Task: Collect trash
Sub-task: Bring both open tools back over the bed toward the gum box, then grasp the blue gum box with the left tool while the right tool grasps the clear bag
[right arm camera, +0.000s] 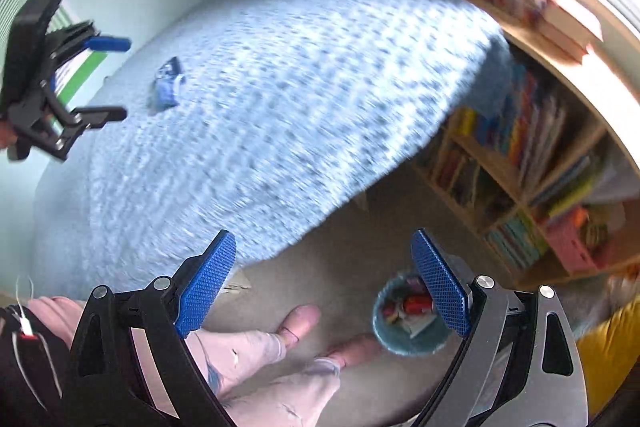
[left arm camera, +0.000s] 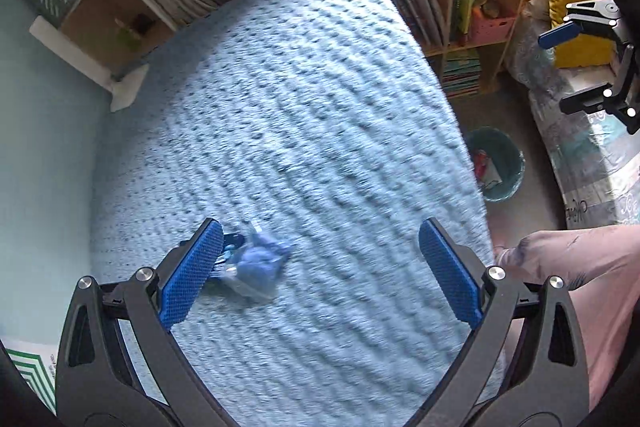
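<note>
A crumpled blue and clear wrapper (left arm camera: 254, 267) lies on the light blue knitted bed cover (left arm camera: 300, 107). My left gripper (left arm camera: 320, 267) is open above the cover, with the wrapper right beside its left pad (left arm camera: 192, 279). The wrapper also shows in the right wrist view (right arm camera: 167, 85), near the left gripper (right arm camera: 108, 79). My right gripper (right arm camera: 324, 279) is open and empty over the floor, above the teal trash bin (right arm camera: 408, 319), which holds several bits of trash. The bin also shows in the left wrist view (left arm camera: 498, 163), and the right gripper (left arm camera: 576, 67) at the far right.
A wooden bookshelf (left arm camera: 460, 27) full of books stands past the bed. A yellow cushion (left arm camera: 572, 7) lies on a patterned seat at the right. The person's legs and feet (right arm camera: 296, 323) stand on the beige carpet by the bin. A pale wall runs along the bed's left side.
</note>
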`<state>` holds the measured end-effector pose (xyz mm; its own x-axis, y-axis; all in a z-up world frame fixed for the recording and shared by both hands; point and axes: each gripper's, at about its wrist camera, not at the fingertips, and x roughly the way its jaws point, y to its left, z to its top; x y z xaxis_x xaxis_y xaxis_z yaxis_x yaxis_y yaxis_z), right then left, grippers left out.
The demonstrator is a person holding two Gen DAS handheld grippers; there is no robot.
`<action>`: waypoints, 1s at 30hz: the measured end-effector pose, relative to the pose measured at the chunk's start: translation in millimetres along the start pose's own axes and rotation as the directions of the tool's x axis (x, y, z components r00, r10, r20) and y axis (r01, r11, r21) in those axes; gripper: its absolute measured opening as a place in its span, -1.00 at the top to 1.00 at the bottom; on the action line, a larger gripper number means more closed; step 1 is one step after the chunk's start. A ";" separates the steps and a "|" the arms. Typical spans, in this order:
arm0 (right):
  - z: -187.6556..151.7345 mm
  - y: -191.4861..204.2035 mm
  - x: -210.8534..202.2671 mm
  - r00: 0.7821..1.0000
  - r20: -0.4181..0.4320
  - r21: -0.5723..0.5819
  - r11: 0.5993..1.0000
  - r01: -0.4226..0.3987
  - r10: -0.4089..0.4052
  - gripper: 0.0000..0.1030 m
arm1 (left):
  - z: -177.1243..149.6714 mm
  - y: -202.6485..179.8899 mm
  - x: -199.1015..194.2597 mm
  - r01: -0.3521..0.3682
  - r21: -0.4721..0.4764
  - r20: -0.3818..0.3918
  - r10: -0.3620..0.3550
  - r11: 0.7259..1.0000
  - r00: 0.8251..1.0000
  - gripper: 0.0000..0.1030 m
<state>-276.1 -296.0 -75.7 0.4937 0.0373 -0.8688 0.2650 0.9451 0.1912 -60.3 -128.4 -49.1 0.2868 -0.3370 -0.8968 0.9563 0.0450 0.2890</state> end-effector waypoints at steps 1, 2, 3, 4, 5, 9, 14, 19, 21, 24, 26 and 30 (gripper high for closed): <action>10.0 11.3 2.8 1.000 0.001 -0.022 1.000 -0.014 0.014 -0.73 | -5.3 12.6 -0.5 -0.004 0.004 0.004 0.004 1.000 1.000 -0.86; 17.7 21.1 5.1 1.000 0.002 -0.040 0.999 -0.027 0.027 -0.73 | -9.3 23.2 -1.1 -0.001 0.014 0.004 0.001 1.000 1.000 -0.86; 25.4 32.1 7.9 0.999 0.002 -0.062 0.998 -0.034 0.034 -0.73 | -14.6 35.9 -0.3 -0.006 0.027 0.007 0.006 1.000 1.000 -0.87; 33.7 44.1 12.4 0.999 0.000 -0.086 0.995 -0.046 0.046 -0.73 | -19.2 43.7 0.6 -0.009 0.041 0.005 0.008 0.999 1.000 -0.87; 41.5 55.8 15.9 0.998 -0.003 -0.110 0.992 -0.060 0.060 -0.73 | -24.0 52.5 2.4 -0.013 0.057 -0.003 0.013 0.998 1.000 -0.87; 68.4 100.3 30.8 0.995 -0.007 -0.190 0.977 -0.094 0.095 -0.73 | -42.3 82.0 13.4 -0.004 0.134 -0.016 0.006 0.991 1.000 -0.87; 96.9 140.5 54.7 0.990 -0.023 -0.218 0.966 -0.142 0.140 -0.73 | -60.0 109.7 33.5 0.029 0.243 -0.029 -0.023 0.970 0.999 -0.87; 118.9 162.6 89.5 0.982 -0.064 -0.209 0.960 -0.189 0.179 -0.73 | -71.3 131.3 65.2 0.090 0.321 -0.053 -0.077 0.943 0.996 -0.86; 124.0 167.2 102.6 0.979 -0.078 -0.197 0.959 -0.203 0.191 -0.73 | -74.7 134.9 75.6 0.122 0.348 -0.063 -0.107 0.930 0.992 -0.86; 131.4 173.1 124.0 0.973 -0.106 -0.176 0.959 -0.223 0.206 -0.73 | -79.7 135.5 90.3 0.123 0.408 -0.056 -0.109 0.905 0.992 -0.86; 135.8 176.1 137.6 0.970 -0.119 -0.167 0.959 -0.230 0.212 -0.73 | -80.7 135.0 95.8 0.152 0.425 -0.056 -0.141 0.892 0.988 -0.86; 143.9 184.9 161.5 0.966 -0.146 -0.168 0.957 -0.237 0.214 -0.73 | -82.5 132.4 109.0 0.181 0.467 -0.044 -0.182 0.866 0.982 -0.87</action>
<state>-28.2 -161.9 -115.0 0.4128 0.2854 -0.8650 -0.0030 0.9501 0.3121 102.3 -81.6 -136.2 0.1105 -0.2977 -0.9483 0.8531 -0.4611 0.2441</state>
